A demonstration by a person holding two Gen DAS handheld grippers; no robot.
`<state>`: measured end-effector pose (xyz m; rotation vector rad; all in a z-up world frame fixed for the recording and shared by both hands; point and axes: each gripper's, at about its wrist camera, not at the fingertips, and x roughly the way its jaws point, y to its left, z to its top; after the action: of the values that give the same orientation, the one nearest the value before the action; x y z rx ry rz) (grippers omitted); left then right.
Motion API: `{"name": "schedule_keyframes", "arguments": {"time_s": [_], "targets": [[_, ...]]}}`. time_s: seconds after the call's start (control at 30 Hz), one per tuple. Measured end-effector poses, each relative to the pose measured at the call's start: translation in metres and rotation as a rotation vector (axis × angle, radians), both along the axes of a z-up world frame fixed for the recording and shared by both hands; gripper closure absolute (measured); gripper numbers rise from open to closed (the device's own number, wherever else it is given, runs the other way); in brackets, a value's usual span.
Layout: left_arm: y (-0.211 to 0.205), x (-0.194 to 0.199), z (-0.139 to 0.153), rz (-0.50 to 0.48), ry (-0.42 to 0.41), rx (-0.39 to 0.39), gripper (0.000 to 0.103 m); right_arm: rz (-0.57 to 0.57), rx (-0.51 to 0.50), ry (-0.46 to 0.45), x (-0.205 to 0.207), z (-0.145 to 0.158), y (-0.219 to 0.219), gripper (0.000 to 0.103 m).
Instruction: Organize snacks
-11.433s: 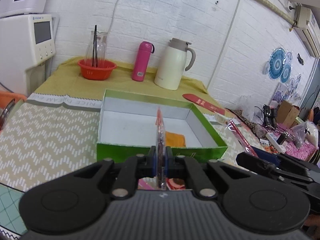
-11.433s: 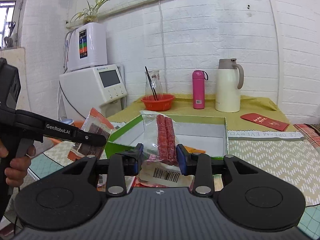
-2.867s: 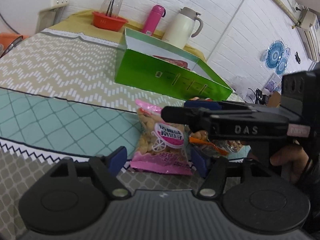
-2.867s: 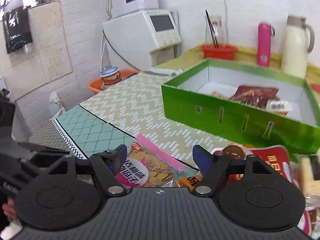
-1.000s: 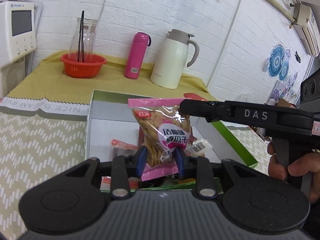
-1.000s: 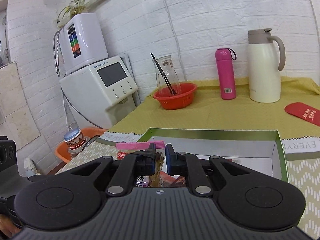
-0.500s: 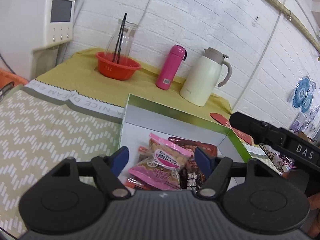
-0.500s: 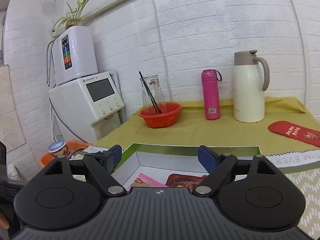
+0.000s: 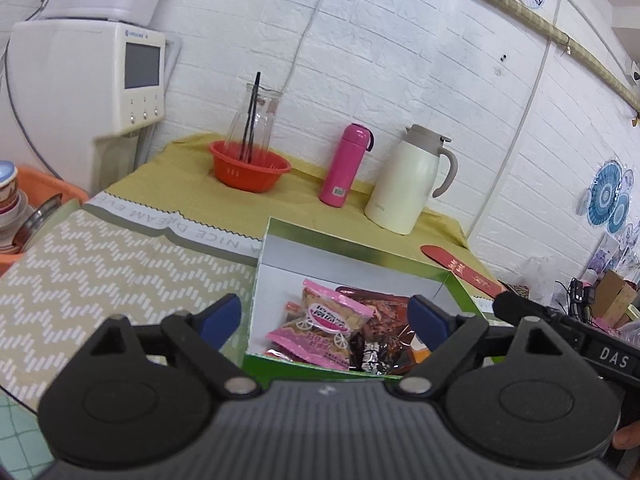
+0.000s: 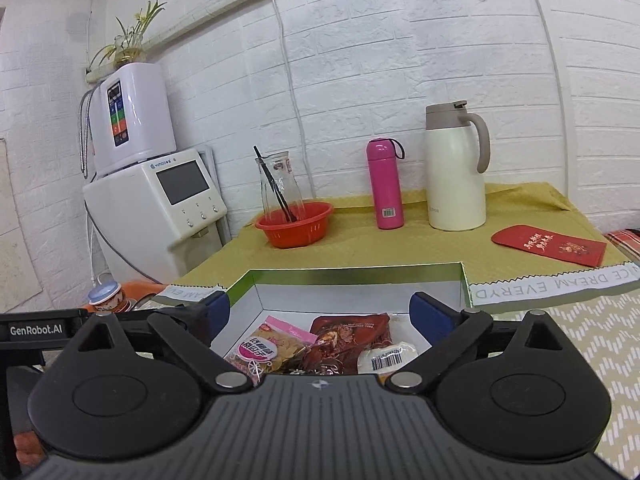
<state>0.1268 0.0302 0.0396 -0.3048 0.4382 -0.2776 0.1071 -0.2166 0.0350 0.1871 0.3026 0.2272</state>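
A green box [image 9: 356, 254] with a white inside stands on the table and also shows in the right wrist view [image 10: 352, 274]. Inside lie a pink cracker packet [image 9: 320, 326], dark red snack packs [image 9: 384, 312] and a pack with a barcode label [image 10: 386, 358]. The pink packet also shows in the right wrist view [image 10: 268, 350]. My left gripper [image 9: 324, 320] is open and empty, above the box's near side. My right gripper [image 10: 318, 312] is open and empty, above the box too. The right gripper's body [image 9: 568, 336] shows at the right of the left wrist view.
At the back on a yellow cloth stand an orange bowl with a glass carafe [image 9: 250, 166], a pink bottle [image 9: 346, 166], a cream thermos jug [image 9: 412, 180] and a red envelope [image 10: 550, 246]. A white water dispenser [image 10: 160, 200] stands left. Clutter lies at far right [image 9: 600, 296].
One second ago both grippers were shut on snack packets over the box. They opened and the packets dropped in. Since half a second ago both have drawn back slightly, still open.
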Motion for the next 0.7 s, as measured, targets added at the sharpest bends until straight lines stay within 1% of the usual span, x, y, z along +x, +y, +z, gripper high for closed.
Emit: {"name": "schedule_keyframes", "arguments": {"time_s": [0.1,0.17,0.33,0.53,0.63,0.7], "targets": [[0.004,-0.020,0.000,0.005,-0.015,-0.014,0.014,0.008,0.017,-0.008,-0.024,-0.003,-0.003,0.000],[0.005,-0.034,-0.002,-0.022,-0.009,-0.028,0.014,0.030,0.027,-0.009,-0.042,-0.007,-0.003,0.000],[-0.001,-0.063,-0.017,-0.085,0.051,-0.072,0.014,0.058,0.040,0.021,-0.082,-0.024,0.001,0.000],[-0.011,-0.090,-0.047,-0.156,0.142,-0.098,0.014,0.092,0.057,0.102,-0.122,-0.048,0.002,0.000],[-0.013,-0.099,-0.056,-0.183,0.172,-0.107,0.014,0.109,0.055,0.150,-0.134,-0.058,0.004,0.000],[-0.014,-0.102,-0.059,-0.197,0.182,-0.109,0.014,0.143,0.066,0.184,-0.137,-0.063,0.008,0.000]]}}
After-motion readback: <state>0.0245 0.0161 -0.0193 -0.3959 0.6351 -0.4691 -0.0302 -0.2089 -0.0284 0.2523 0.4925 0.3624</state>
